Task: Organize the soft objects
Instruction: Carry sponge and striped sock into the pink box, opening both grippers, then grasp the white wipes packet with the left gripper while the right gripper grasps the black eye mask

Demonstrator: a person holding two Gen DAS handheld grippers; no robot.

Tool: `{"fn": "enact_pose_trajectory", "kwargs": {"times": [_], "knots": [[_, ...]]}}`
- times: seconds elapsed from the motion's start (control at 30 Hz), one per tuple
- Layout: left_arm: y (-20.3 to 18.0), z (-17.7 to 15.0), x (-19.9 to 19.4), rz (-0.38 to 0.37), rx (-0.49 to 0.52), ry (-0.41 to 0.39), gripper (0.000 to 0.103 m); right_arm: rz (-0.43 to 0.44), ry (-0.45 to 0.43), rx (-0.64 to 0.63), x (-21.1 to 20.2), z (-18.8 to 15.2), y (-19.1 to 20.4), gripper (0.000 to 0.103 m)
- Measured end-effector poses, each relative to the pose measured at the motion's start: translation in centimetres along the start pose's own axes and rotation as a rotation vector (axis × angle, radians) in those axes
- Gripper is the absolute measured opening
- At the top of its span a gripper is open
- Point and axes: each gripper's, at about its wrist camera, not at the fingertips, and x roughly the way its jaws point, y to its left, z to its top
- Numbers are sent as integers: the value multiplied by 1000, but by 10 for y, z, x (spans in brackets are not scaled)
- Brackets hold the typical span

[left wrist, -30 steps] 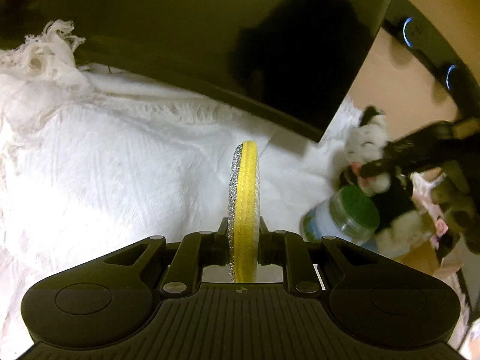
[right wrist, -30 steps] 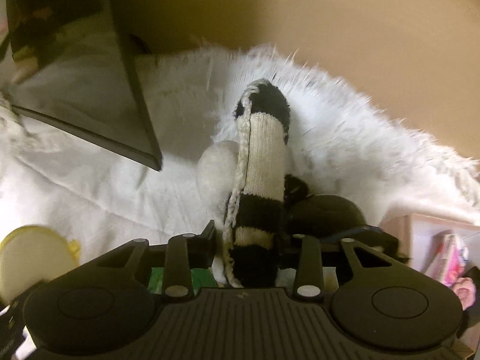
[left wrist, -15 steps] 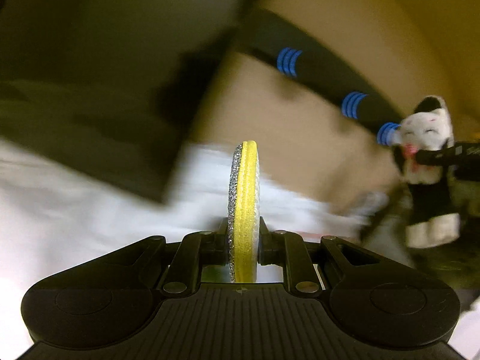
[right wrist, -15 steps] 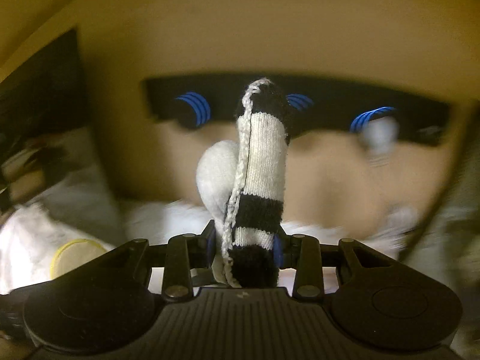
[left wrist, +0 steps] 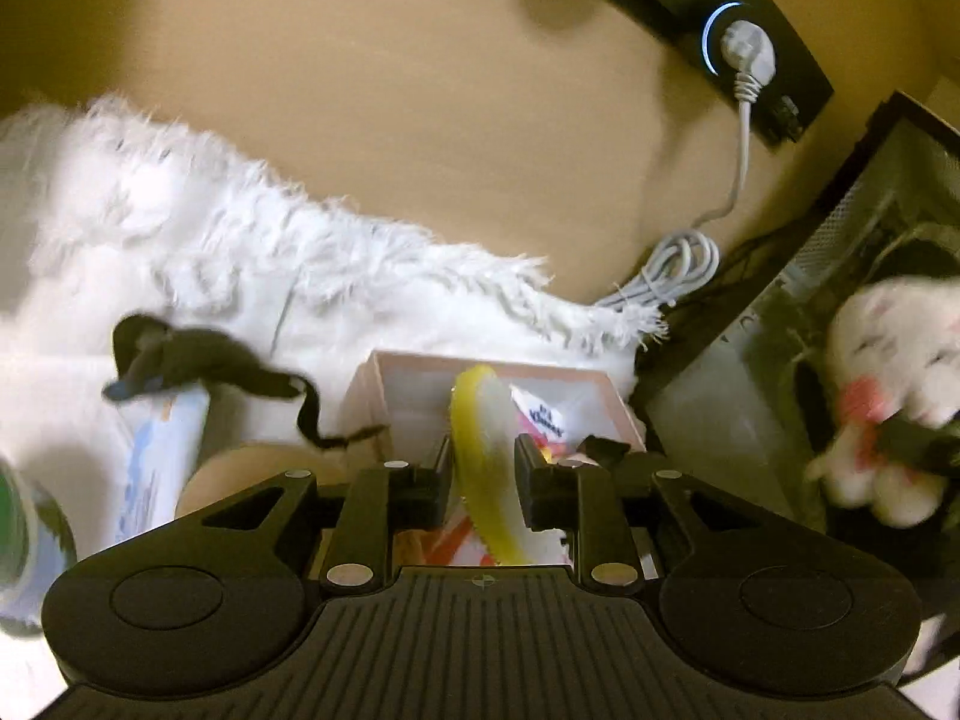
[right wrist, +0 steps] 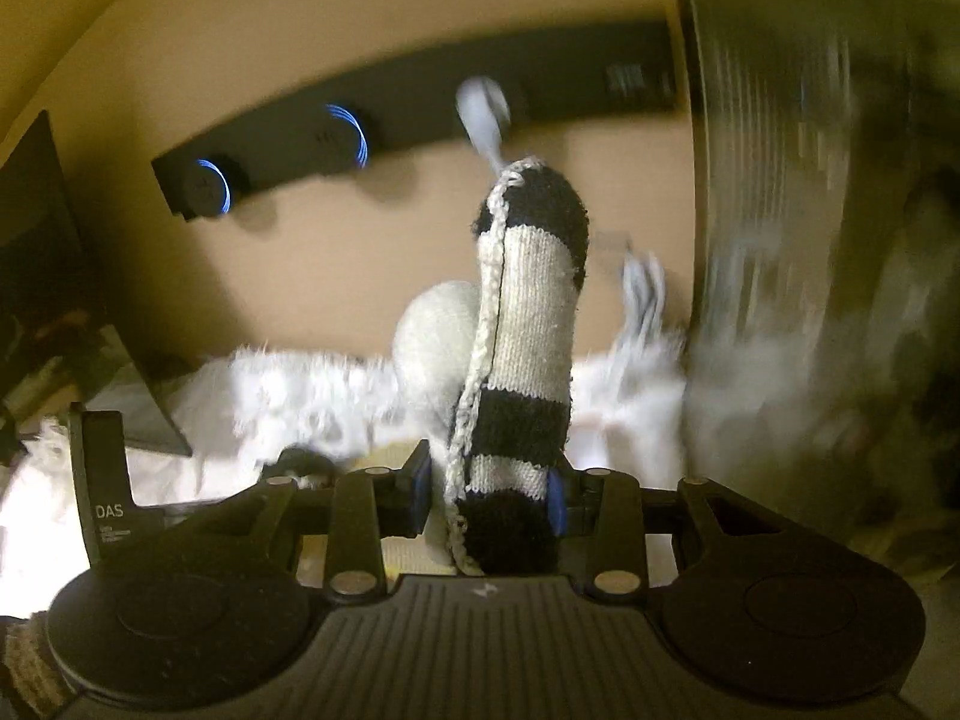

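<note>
My left gripper [left wrist: 483, 459] stands open over a pink box [left wrist: 414, 369]. The round yellow sponge [left wrist: 483, 468] hangs tilted between the fingers, with gaps on both sides; whether it still touches a pad I cannot tell. My right gripper [right wrist: 489, 495] is shut on a black-and-white knitted plush toy [right wrist: 528, 324], held up in the air. The same toy [left wrist: 882, 384], with its white face and pink bow, shows at the right edge of the left wrist view, in front of a black mesh basket [left wrist: 864, 192].
A white fluffy blanket [left wrist: 252, 264] covers the surface. A black cloth strap [left wrist: 198, 360] lies left of the box. A green-lidded jar [left wrist: 24, 540] stands at the far left. A black power strip [left wrist: 708, 12] with a grey plug and coiled cable [left wrist: 678, 264] is on the wall. The box holds a tissue pack [left wrist: 543, 420].
Both grippers swung right, away from the dark monitor. The left gripper came over the pink box and its jaws opened, so the sponge tilted loose. The right still holds the plush.
</note>
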Motion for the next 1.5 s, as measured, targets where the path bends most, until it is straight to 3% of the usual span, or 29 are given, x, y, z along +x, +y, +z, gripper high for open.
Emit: {"fn": "enact_pose_trajectory", "kwargs": {"times": [0.13,0.33,0.47,0.57,0.7,0.8,0.83,0.9,0.93,1.03,1.13,1.2,1.3,1.37,1.43,1.5], "knots": [[11,-13,-16,4,-28,-16,25,81,70,102,34,-14,-14,35],[22,-28,-87,86,-56,-97,25,283,150,231,107,-9,-2,36],[34,-53,-126,125,-89,-112,25,314,238,279,169,-24,4,36],[50,-75,-140,147,-148,-83,25,250,247,279,193,-33,-3,37],[64,-92,-155,169,-165,-62,25,151,249,202,186,-31,-5,36],[78,-100,-164,176,-196,-68,25,139,265,161,173,-27,3,42],[81,-101,-166,182,-202,-68,25,119,255,130,165,-26,7,50],[88,-104,-169,204,-208,-66,25,62,194,48,143,-22,13,64],[90,-105,-170,214,-206,-64,25,14,146,-1,133,-20,18,66],[96,-106,-171,237,-199,-57,25,-113,-6,-133,105,-13,34,66],[102,-105,-174,238,-211,-57,25,-104,-118,-152,85,-9,38,66],[103,-104,-174,239,-212,-59,25,-51,-109,-132,86,-10,41,66],[102,-105,-171,229,-214,-48,25,-7,-10,-149,111,-28,49,66],[102,-106,-168,223,-212,-33,25,-59,57,-213,141,-47,54,67],[102,-107,-166,215,-208,-23,25,-180,17,-377,153,-66,69,67],[103,-107,-168,217,-198,-21,25,-238,19,-502,161,-78,82,67]]}}
